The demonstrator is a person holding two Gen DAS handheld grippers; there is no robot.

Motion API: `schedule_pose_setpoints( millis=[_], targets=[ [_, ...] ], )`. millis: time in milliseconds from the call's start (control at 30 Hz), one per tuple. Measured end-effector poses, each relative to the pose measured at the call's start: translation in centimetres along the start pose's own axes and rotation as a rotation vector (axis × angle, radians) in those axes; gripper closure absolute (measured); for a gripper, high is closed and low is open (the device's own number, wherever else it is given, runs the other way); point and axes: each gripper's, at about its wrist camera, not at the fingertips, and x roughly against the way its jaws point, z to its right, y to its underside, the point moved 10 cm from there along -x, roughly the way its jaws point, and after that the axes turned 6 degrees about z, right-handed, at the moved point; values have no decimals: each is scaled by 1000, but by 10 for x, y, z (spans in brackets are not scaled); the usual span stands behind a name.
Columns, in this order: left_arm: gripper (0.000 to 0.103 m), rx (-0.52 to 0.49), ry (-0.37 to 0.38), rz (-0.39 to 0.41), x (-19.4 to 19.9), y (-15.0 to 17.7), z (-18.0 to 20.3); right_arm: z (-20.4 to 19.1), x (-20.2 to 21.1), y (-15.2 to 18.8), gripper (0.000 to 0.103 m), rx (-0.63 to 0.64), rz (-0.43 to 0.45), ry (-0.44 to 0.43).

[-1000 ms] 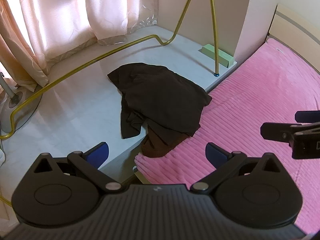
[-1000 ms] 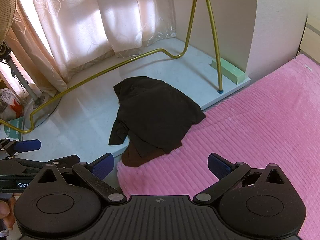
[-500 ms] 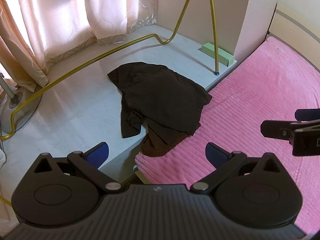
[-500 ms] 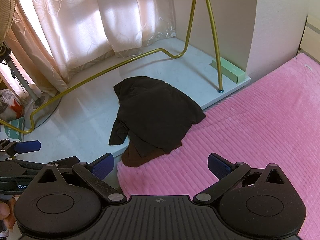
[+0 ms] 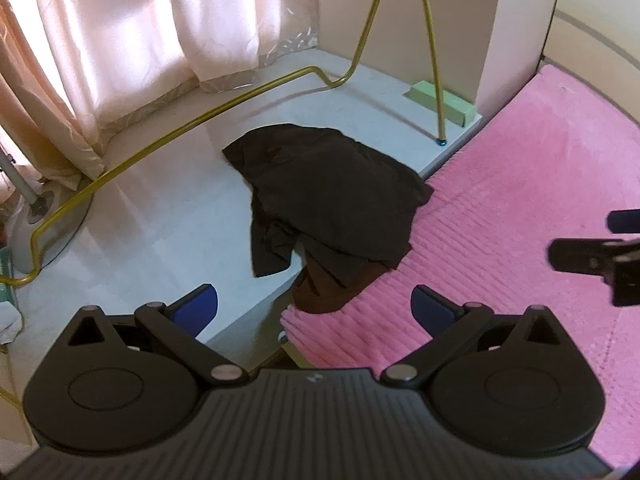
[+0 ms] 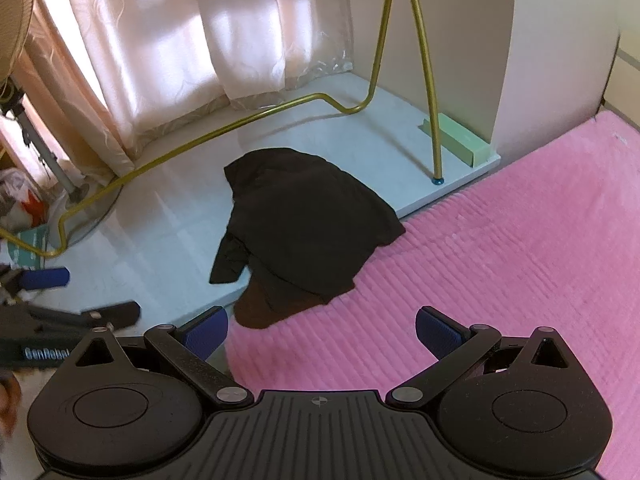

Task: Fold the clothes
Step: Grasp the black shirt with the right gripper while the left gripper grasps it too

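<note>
A dark brown garment [image 5: 332,204] [image 6: 300,224] lies crumpled, half on the pale ledge [image 5: 160,232] and half on the pink ribbed bedspread [image 5: 520,208] [image 6: 500,264]. Its lighter brown end [image 5: 324,292] hangs over the bed's corner. My left gripper [image 5: 314,308] hovers open just short of that end, nothing between its blue pads. My right gripper [image 6: 322,330] is open too, a little back from the garment over the bedspread. The right gripper's fingers [image 5: 580,256] show at the left wrist view's right edge, and the left gripper's fingers [image 6: 44,278] at the right wrist view's left edge.
A gold metal rack frame [image 5: 434,80] [image 6: 430,92] stands on the ledge behind the garment, its rail running left. Pale curtains [image 5: 140,40] hang at the back. A green block [image 5: 444,102] sits by the wall corner. A fan base [image 5: 36,208] stands at the left.
Both grippers have edged forward toward the garment, which now looks slightly larger and nearer. The left gripper has shifted in the right wrist view. The garment itself has not moved.
</note>
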Motion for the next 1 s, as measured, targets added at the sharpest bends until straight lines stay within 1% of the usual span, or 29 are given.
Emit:
schedule_pose_setpoints(
  millis=[133, 233, 300, 367, 467, 533, 567, 633, 700, 767, 800, 867, 900, 1000],
  targets=[
    [2, -9, -21, 2, -5, 1, 1, 12, -5, 10, 1, 59, 4, -36],
    [2, -55, -61, 23, -9, 0, -3, 16, -17, 16, 1, 123, 12, -68],
    [2, -62, -81, 27, -15, 0, -8, 17, -30, 19, 1, 158, 12, -79],
    [1, -70, -77, 17, -29, 2, -16, 15, -43, 19, 1, 195, 18, -95],
    [1, -99, -73, -1, -64, 6, -29, 12, -70, 14, 1, 260, 44, -107],
    [1, -156, -51, -26, -104, 10, -36, 7, -96, 14, 1, 296, 49, -112],
    [2, -195, -37, -23, -121, 10, -37, 3, -111, 16, 1, 318, 55, -121],
    [2, -333, -12, -9, -168, 13, -41, -2, -144, 21, 1, 361, 59, -131],
    [5, -468, -2, 10, -207, 15, -47, -6, -181, 25, 1, 372, 64, -135],
    [9, -608, 3, 24, -248, 16, -56, -15, -217, 31, 2, 378, 71, -148],
    [9, -664, 7, 33, -266, 16, -61, -22, -236, 35, 14, 386, 75, -160],
    [9, -726, 23, 33, -294, 15, -68, -35, -274, 42, 28, 417, 70, -180],
    [9, -752, 34, 30, -307, 14, -73, -41, -291, 45, 28, 435, 70, -187],
    [8, -821, 46, 60, -325, 12, -78, -67, -339, 52, 29, 527, 76, -194]
  ],
)
